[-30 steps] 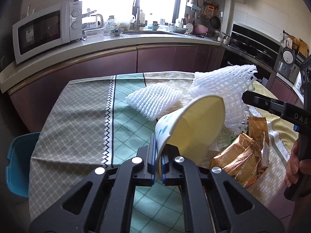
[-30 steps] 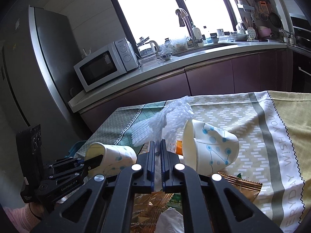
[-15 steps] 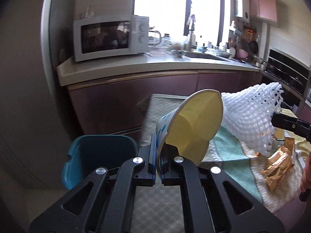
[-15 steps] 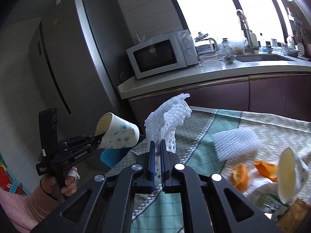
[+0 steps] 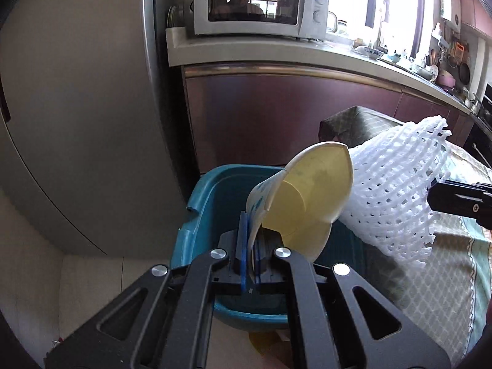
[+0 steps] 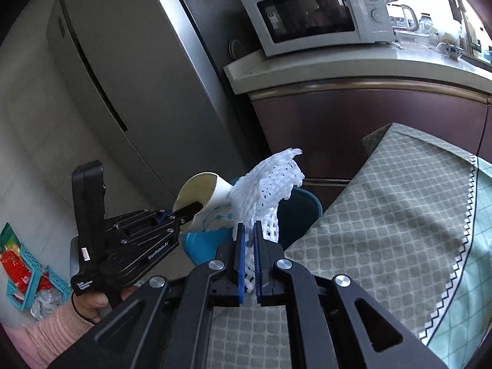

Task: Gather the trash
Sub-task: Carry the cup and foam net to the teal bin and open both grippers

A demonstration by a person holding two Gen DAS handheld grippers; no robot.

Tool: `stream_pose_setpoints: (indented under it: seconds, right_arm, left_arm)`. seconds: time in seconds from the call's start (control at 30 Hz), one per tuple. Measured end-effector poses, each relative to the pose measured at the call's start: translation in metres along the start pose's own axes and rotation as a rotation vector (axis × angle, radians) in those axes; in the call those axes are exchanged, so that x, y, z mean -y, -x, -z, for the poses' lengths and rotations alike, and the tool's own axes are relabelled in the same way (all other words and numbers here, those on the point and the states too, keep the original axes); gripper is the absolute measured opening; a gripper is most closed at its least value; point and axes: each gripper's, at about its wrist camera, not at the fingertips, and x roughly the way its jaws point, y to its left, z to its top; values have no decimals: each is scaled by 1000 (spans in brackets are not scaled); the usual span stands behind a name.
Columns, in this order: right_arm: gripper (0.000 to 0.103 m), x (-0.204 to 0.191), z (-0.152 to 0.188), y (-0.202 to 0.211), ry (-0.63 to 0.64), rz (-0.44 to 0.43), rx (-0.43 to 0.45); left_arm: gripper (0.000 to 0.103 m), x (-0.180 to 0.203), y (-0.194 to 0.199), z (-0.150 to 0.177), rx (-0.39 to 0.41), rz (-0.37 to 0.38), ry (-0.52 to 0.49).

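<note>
My left gripper (image 5: 250, 243) is shut on the rim of a white paper cup (image 5: 304, 203) with blue print and holds it tilted over a teal bin (image 5: 212, 190) on the floor. The cup also shows in the right wrist view (image 6: 204, 198). My right gripper (image 6: 249, 236) is shut on a white foam fruit net (image 6: 267, 190), held just above the bin (image 6: 304, 209) and touching the cup. The net also shows in the left wrist view (image 5: 396, 196), with the right gripper's fingers (image 5: 458, 200) at its right.
The table with a green patterned cloth (image 6: 384, 230) stands right of the bin. A steel fridge (image 5: 77, 107) and a counter with a microwave (image 5: 261, 3) stand behind. A small teal basket (image 6: 27, 273) lies on the floor at the left.
Both grippers have swung left from the table to over the teal bin, carrying the cup and the foam net. The bin is now directly below them.
</note>
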Motion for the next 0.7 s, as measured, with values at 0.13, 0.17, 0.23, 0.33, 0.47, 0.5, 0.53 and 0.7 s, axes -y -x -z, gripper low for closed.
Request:
stream_pose_setpoints:
  seconds: [0.13, 0.17, 0.23, 0.33, 0.47, 0.5, 0.53, 0.7]
  right_arm:
    - [7, -3, -1, -32, -2, 26, -60]
    - [8, -6, -2, -37, 1, 35, -67]
    - [11, -10, -5, -49, 11, 47, -86]
    - [19, -13, -4, -55, 18, 60, -89]
    - [24, -8, -1, -45, 9, 46, -69]
    - [25, -7, 1, -37, 11, 49, -58]
    - [27, -6, 2, -29, 10, 46, -47]
    - [33, 0, 20, 32, 17, 34, 41]
  left_arm:
    - [9, -11, -27, -5, -37, -9, -6]
    - [12, -11, -33, -6, -45, -10, -10]
    - [15, -13, -43, -8, -62, -12, -12]
    - [20, -17, -52, -11, -67, -9, -7]
    - [32, -18, -47, -9, -57, 5, 6]
    - [32, -16, -40, 0, -50, -1, -1]
    - [32, -15, -39, -1, -46, 1, -3]
    - [32, 0, -2, 10, 5, 79, 4]
